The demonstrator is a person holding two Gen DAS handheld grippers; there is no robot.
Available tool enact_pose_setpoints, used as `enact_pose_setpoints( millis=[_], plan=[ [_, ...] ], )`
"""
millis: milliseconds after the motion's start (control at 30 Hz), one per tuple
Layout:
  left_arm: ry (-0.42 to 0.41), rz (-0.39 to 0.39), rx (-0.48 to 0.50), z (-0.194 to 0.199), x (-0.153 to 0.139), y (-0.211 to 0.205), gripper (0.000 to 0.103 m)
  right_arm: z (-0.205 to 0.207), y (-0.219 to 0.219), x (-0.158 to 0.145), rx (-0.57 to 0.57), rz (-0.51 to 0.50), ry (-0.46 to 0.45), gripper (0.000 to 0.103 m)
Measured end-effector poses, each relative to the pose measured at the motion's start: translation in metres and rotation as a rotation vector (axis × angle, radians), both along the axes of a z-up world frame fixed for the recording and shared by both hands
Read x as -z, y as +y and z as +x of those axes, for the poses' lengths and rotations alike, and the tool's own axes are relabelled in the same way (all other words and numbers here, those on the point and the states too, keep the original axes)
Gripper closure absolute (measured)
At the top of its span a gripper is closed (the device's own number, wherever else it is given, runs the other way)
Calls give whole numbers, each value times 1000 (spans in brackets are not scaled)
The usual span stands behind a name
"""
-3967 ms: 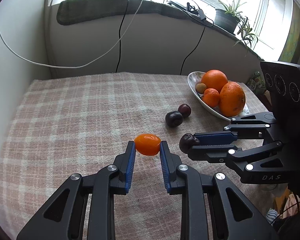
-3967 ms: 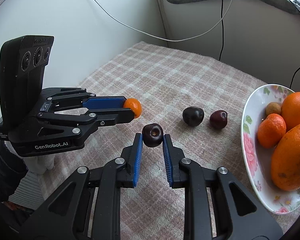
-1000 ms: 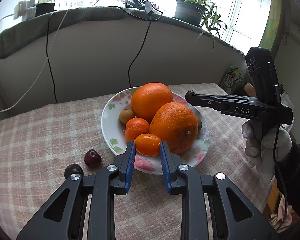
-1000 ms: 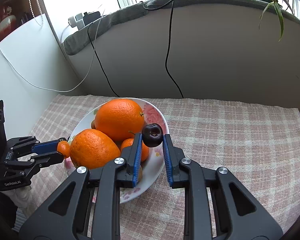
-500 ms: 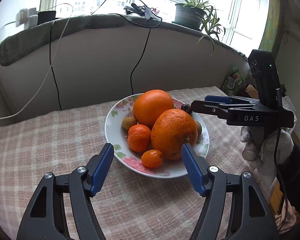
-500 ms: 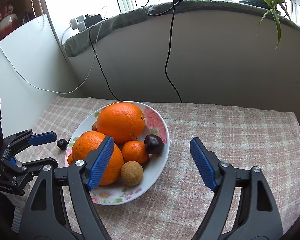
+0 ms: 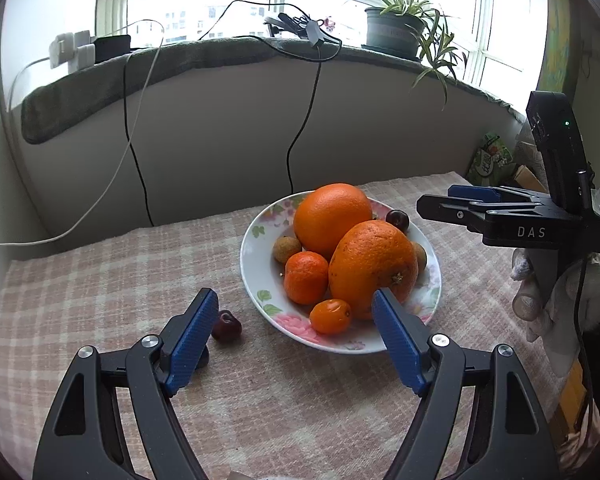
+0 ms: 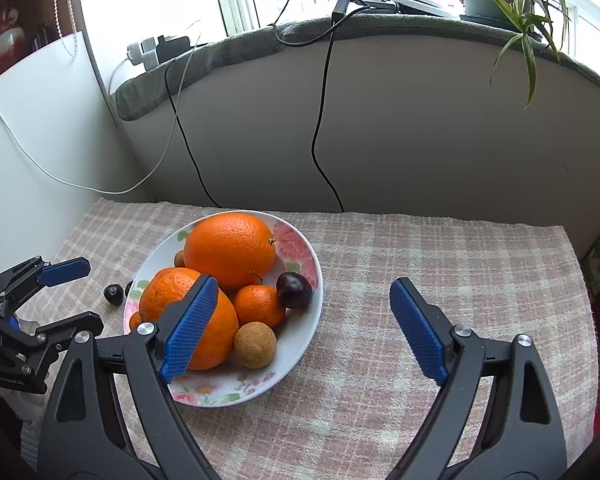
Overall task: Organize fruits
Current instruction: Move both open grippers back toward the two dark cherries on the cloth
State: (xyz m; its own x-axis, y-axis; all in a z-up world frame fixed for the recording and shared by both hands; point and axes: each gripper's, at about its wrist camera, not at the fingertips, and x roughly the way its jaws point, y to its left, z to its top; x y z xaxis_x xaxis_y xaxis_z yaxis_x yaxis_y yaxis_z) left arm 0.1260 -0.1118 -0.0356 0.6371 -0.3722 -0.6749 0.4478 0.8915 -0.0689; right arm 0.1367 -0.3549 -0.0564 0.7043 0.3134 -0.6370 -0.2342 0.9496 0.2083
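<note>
A floral plate [image 7: 260,280] on the checked cloth holds two big oranges, a mandarin [image 7: 306,278], two longans, a kumquat [image 7: 331,316] at its near rim and a dark cherry [image 8: 294,290] at its right side. My left gripper [image 7: 294,300] hovers before the plate, jaws opening, pads touching nothing; the kumquat lies loose below them. My right gripper [image 8: 302,284] stands over the plate's right edge, jaws opening and empty. One cherry [image 7: 227,325] rests on the cloth left of the plate, a second is mostly hidden behind my left finger.
A grey wall and a padded sill with chargers, hanging cables [image 7: 300,140] and a potted plant [image 7: 392,36] close off the back. A gloved hand [image 7: 556,292] holds the right gripper at the table's right edge. A white wall bounds the left side.
Both grippers went from shut to wide open. The kumquat dropped from the left one and the cherry from the right one into the plate; both views drew back slightly.
</note>
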Motion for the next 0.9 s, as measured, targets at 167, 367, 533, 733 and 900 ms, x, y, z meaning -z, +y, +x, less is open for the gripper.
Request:
enact_pose_setpoints(
  millis=[167,367,533,733,900],
  plan=[
    [-10,3,-8,-4,-4,4,24,-8,2,-6,1,4,-14,13],
    [-26,11,-14,-11,-8,12,24,-18,9,-15,-7,7,-33,13],
    [-36,17,-22,-15,-11,21,24,-27,21,-21,-22,-2,-52,13],
    [-45,24,-39,-18,-12,35,24,-37,41,-26,-54,-30,-76,13],
    [-49,35,-52,-20,-10,48,24,-46,57,-31,-77,-36,-95,13]
  ],
)
